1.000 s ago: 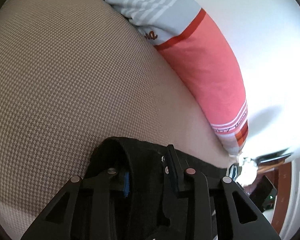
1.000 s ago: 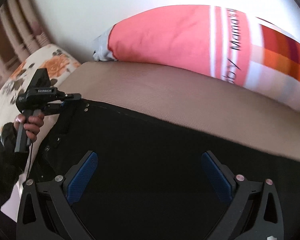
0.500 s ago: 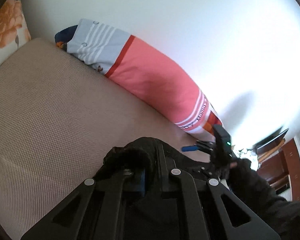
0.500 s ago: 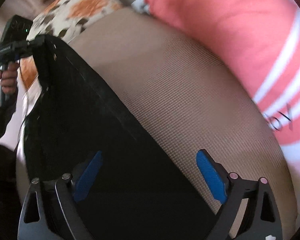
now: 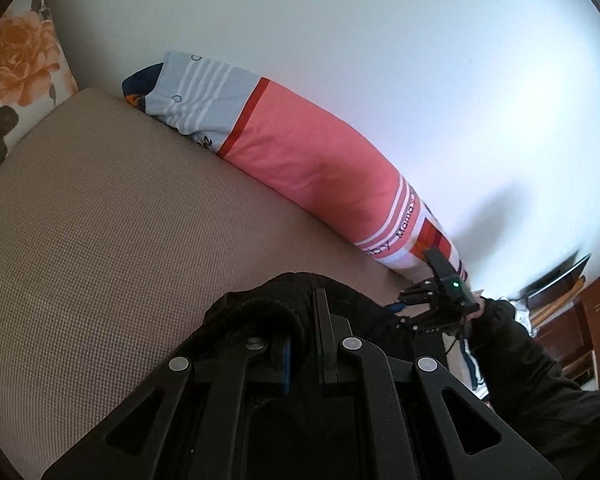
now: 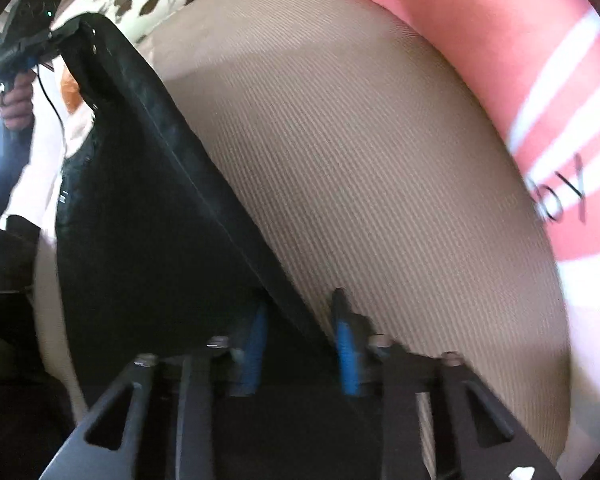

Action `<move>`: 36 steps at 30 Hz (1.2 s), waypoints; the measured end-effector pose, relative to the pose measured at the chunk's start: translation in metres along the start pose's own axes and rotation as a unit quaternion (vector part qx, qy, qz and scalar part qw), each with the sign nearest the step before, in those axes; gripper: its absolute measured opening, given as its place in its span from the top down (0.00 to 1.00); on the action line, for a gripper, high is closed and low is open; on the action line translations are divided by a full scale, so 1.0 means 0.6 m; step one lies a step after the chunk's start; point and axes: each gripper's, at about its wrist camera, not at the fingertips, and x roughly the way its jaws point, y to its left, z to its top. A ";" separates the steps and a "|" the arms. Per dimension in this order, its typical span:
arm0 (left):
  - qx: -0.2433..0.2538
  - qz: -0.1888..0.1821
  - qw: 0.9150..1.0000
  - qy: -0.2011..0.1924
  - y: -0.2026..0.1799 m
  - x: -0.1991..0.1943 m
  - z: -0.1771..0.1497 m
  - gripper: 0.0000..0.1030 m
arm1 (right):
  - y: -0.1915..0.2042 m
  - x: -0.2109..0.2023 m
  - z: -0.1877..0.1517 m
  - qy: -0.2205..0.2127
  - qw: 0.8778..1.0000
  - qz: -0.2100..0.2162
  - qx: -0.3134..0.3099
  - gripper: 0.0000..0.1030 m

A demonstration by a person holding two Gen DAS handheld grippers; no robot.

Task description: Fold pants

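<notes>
The black pants [image 6: 148,240] are stretched between my two grippers above a beige cushion [image 6: 360,152]. My left gripper [image 5: 302,320] is shut on a bunched corner of the pants [image 5: 260,304]; it shows in the right wrist view at the top left [image 6: 60,36], lifting that corner. My right gripper [image 6: 300,320] has its blue pads [image 6: 346,356] closed in around the pants' edge, with a gap still visible between them. It also shows in the left wrist view [image 5: 420,300], held by a dark-sleeved hand.
A long pink striped pillow [image 5: 320,160] lies along the white wall [image 5: 380,60] behind the cushion. A floral pillow [image 5: 16,60] sits at the left end. Wooden furniture [image 5: 572,320] stands at the far right.
My right gripper's jaws have closed from wide open to around the pants' edge. My left gripper has lifted its corner higher, pulling the pants taut.
</notes>
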 end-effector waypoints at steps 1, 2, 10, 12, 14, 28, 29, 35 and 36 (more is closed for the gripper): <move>0.001 0.004 1.000 0.000 -0.001 0.001 -0.001 0.92 | 0.002 -0.005 0.001 -0.001 1.000 -0.012 0.001 0.87; -0.002 0.005 1.000 0.000 -0.002 0.001 -0.001 0.92 | 0.007 -0.011 -0.005 -0.005 1.000 -0.026 0.000 0.90; 0.019 0.018 1.000 -0.002 -0.015 -0.039 -0.029 0.91 | 0.133 -0.096 -0.063 -0.104 0.977 -0.179 0.041 0.94; 0.027 0.018 0.999 0.002 -0.017 -0.057 -0.047 0.91 | 0.171 -0.118 -0.090 -0.127 0.970 -0.202 0.050 0.94; 0.039 0.018 0.999 0.005 -0.016 -0.076 -0.066 0.91 | 0.226 -0.137 -0.124 -0.146 0.963 -0.220 0.061 0.94; 0.041 0.084 0.987 0.130 0.034 -0.159 -0.279 0.83 | 0.452 -0.037 -0.265 -0.164 0.969 -0.149 0.112 0.95; 0.041 0.093 0.985 0.141 0.038 -0.155 -0.291 0.83 | 0.449 -0.024 -0.268 -0.158 0.970 -0.140 0.118 0.95; 0.042 0.153 0.969 0.190 0.060 -0.128 -0.335 0.72 | 0.449 0.052 -0.270 -0.121 0.975 -0.141 0.123 0.95; 0.041 0.155 0.968 0.191 0.059 -0.130 -0.337 0.70 | 0.450 0.059 -0.269 -0.118 0.975 -0.143 0.124 0.95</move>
